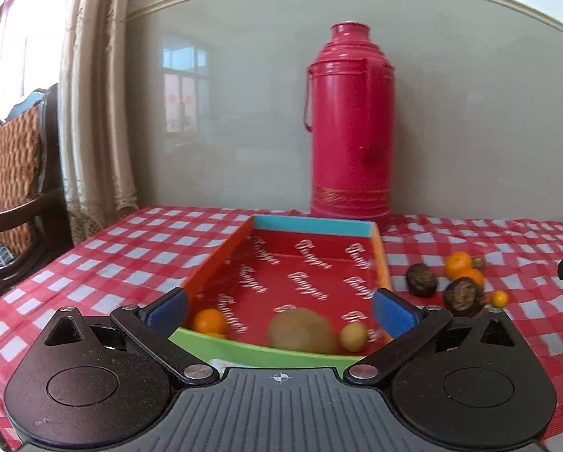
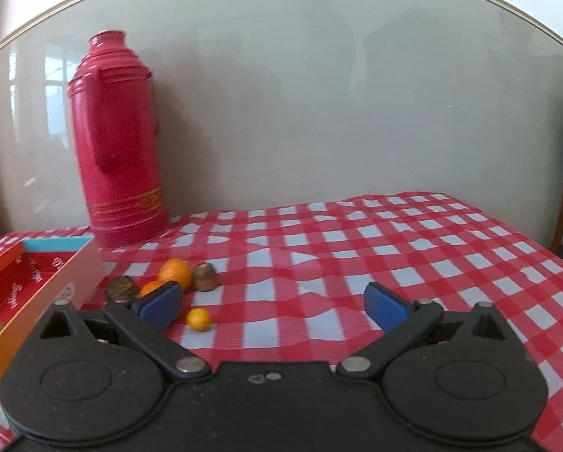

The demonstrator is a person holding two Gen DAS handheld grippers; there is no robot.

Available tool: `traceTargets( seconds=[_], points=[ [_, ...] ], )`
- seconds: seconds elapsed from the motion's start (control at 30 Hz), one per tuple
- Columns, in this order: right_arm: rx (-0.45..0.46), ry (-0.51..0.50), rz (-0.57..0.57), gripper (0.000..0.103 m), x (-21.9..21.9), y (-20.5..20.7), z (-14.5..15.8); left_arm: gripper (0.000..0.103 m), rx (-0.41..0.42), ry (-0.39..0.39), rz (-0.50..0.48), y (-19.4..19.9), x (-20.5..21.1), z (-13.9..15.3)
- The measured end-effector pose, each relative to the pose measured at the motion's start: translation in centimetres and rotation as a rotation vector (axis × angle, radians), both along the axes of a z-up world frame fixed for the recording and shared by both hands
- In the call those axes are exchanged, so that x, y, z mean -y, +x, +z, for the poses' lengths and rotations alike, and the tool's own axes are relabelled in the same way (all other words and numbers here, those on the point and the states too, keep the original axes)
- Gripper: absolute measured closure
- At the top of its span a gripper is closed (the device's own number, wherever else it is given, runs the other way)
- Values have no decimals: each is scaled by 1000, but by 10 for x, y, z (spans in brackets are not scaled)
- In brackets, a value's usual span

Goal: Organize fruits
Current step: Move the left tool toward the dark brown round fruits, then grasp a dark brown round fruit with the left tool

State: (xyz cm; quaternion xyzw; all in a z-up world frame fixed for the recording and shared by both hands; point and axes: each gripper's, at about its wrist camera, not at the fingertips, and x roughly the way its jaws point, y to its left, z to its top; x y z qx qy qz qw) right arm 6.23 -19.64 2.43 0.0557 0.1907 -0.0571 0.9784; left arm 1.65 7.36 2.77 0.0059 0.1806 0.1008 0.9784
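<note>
A shallow red box [image 1: 300, 233] with coloured walls lies on the checked cloth. Inside its near end sit an orange [image 1: 209, 321], a brown kiwi [image 1: 302, 330] and a small yellow fruit [image 1: 353, 336]. My left gripper [image 1: 279, 309] hangs open over that near end, holding nothing. To the right of the box lies a cluster of loose fruit: two oranges [image 1: 458, 263], dark wrinkled fruits [image 1: 420, 280] and a tiny kumquat [image 1: 499, 298]. In the right wrist view the same box [image 2: 74, 275] is at the left, with the oranges [image 2: 174, 272] and kumquat [image 2: 198, 318] beside it. My right gripper [image 2: 273, 305] is open and empty, the kumquat just inside its left finger.
A tall magenta thermos [image 1: 351, 124] stands behind the box against the grey wall, also the thermos [image 2: 117, 143] at the left of the right wrist view. A wicker chair [image 1: 14, 173] and curtain stand beyond the table's left edge. Bare checked cloth [image 2: 413, 248] stretches right.
</note>
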Motion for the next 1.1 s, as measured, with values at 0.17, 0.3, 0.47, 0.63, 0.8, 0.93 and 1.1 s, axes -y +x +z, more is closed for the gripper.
traceTargets(
  seconds=[0.17, 0.3, 0.47, 0.63, 0.8, 0.93, 1.1],
  points=[
    [27, 0, -39, 6, 16, -5, -2, 0, 14, 11, -71, 8, 26, 0],
    [22, 11, -61, 6, 28, -5, -5, 1, 1, 1, -135, 21, 53, -5],
    [17, -5, -97, 6, 41, -4, -8, 1, -5, 10, -212, 36, 88, -15],
    [-3, 25, -153, 6, 64, 3, -13, 1, -18, 5, -257, 53, 113, -25],
    [-19, 31, -181, 6, 72, 7, -18, 20, -82, -26, -264, 81, 123, -34],
    [-35, 11, -184, 6, 71, 12, -20, 23, -118, -71, -250, 96, 121, -40],
    [-46, 2, -193, 6, 71, 18, -22, 23, -177, -106, -252, 113, 121, -46]
  ],
)
